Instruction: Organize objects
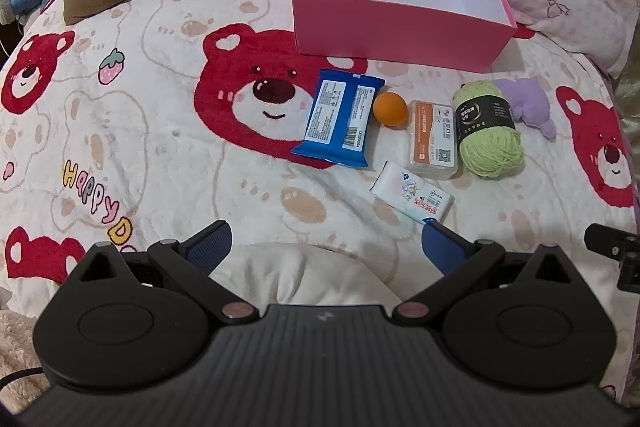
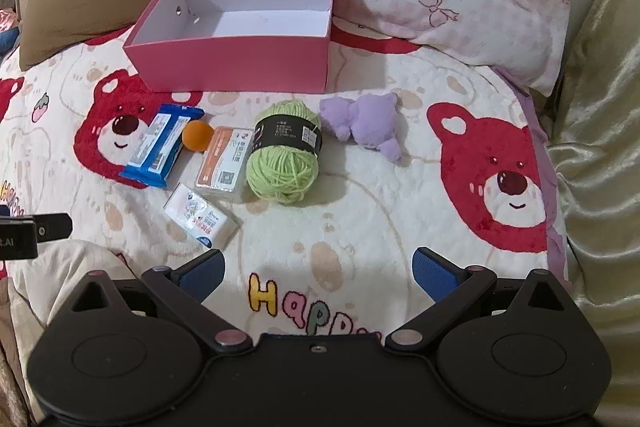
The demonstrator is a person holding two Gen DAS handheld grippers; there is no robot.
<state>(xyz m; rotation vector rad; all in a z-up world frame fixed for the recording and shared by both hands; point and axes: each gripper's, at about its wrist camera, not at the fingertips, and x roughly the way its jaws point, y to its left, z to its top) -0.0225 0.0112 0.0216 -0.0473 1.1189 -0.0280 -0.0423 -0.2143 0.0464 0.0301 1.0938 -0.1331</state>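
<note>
Sorting has not visibly begun: in the left wrist view the pink box stands empty at twelve o'clock on the bear-print blanket, and every loose item lies outside it. In a row below the box, from nine o'clock toward three, lie the blue wipes packet, the orange ball just beside it, the clear card case, the green yarn ball and the purple plush. The white tissue pack lies apart at six o'clock of that row, nearest the left gripper, whose blue pads stand spread wide with nothing between them.

In the right wrist view the box sits at eleven o'clock, open side up and bare inside. The yarn lies almost straight ahead at twelve o'clock of the right gripper, with the plush at one o'clock and the tissue pack, case, ball and wipes ranged toward ten o'clock. This gripper's pads are likewise spread apart and empty.

The step in hand looks like choosing a first item. The next move likely calls for lowering one gripper over its nearest piece, the tissue pack for the left or the yarn for the right, closing on it squarely, then carrying it over the box's near wall.
</note>
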